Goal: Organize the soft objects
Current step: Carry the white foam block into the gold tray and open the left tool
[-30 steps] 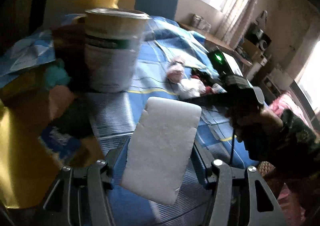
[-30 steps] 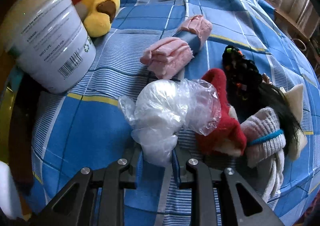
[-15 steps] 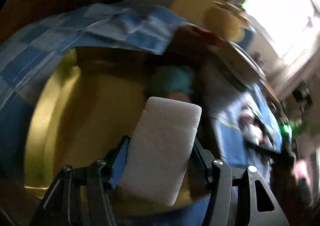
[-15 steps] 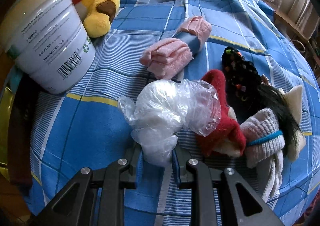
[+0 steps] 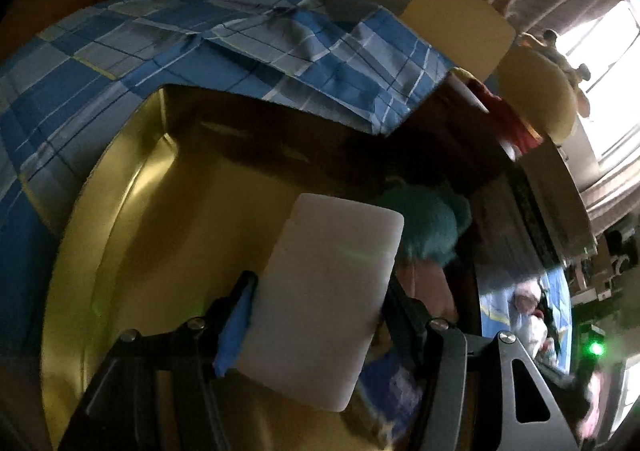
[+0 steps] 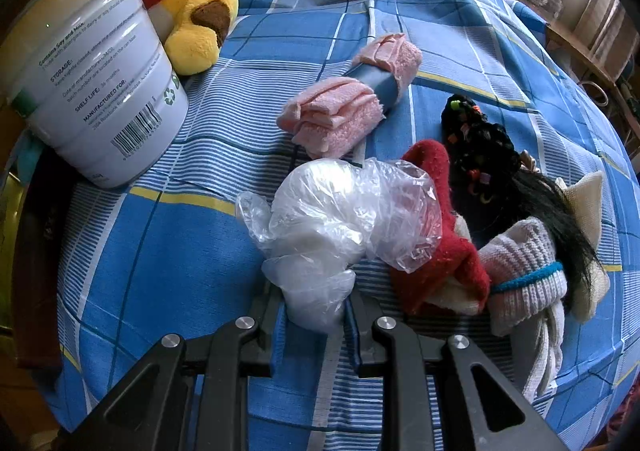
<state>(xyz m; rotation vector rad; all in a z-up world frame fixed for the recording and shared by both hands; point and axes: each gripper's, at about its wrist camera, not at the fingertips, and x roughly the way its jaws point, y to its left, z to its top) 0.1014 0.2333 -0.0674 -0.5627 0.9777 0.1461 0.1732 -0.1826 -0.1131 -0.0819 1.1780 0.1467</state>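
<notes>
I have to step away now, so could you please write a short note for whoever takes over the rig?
Left gripper: holds the white sponge over the gold box; a teal soft item is already inside.
Right gripper: shut on the clear plastic bag, which lies on the blue checked bedspread.
Left on the bed: pink towel roll, red sock, black beaded item, striped sock, yellow plush bear.
Next, probably: release the sponge, bring the bag.
</notes>
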